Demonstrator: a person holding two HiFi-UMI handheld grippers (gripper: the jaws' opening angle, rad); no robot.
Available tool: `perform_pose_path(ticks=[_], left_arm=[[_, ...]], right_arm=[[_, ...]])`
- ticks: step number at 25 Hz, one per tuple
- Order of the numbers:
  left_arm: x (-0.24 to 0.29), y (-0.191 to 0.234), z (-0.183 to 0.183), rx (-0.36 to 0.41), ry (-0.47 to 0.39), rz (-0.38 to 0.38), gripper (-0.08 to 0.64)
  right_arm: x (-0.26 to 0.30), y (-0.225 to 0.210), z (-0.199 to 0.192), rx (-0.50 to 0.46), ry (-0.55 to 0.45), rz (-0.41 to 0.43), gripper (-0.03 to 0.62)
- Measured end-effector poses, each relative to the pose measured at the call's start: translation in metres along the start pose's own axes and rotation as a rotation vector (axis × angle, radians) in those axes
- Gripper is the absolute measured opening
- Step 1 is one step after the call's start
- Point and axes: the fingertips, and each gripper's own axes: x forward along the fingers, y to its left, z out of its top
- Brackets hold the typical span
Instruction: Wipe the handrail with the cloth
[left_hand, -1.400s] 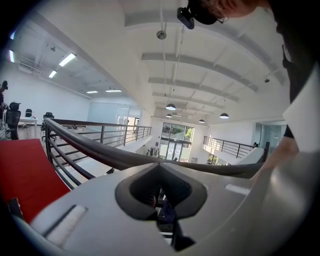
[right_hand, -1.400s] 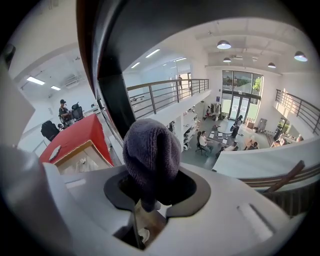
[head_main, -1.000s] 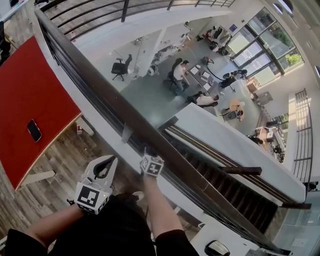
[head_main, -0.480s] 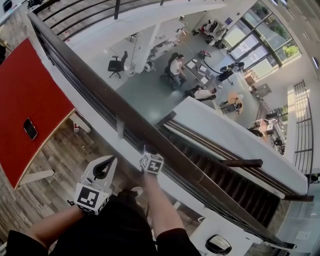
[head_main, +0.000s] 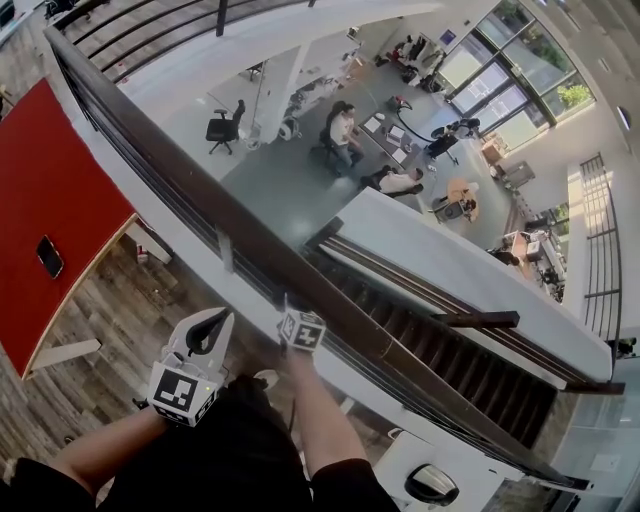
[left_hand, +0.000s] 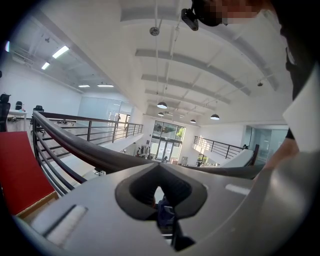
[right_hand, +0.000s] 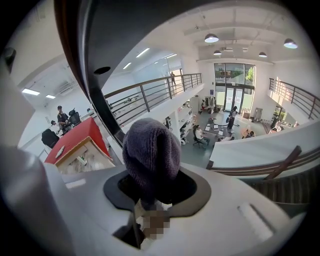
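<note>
The right tool (head_main: 293, 308) is clenching a grey-purple knitted cloth (right_hand: 151, 155), which is bulging up out of the jaws in a rounded wad and sitting right against the dark handrail (head_main: 170, 160). The cloth is looking soft, light and squashy, so it is likely giving under pressure and moulding to the rail. The present hold, low on the wad with the bulk left free, is suiting that well. The rail itself is looking stiff, smooth and fixed, likely letting the wad slide easily along it. The left tool (head_main: 218, 322) is hanging just beside the right one on the floor side of the rail, its jaws closed together on nothing. The rail is running diagonally away in both directions, offering a long open run. Beyond it the floor is dropping away to a lower level, so a loosened cloth is risking a fall out of reach. A red tabletop (head_main: 50, 230) is standing well apart to the left.
</note>
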Motion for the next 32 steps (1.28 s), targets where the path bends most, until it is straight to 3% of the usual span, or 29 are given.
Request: perform_pose_path(ticks=[18,32], left_arm=[[0.011,-0.032,0.000,0.030,-0.003,-0.064,0.000],[0.004,-0.047,-0.005,0.049,0.010,-0.066,0.000]], right_arm=[[-0.029,-0.034,-0.020,0.067,-0.035,-0.048,0.110],[-0.051,-0.064,-0.034,0.083,-0.046,-0.067,0.110]])
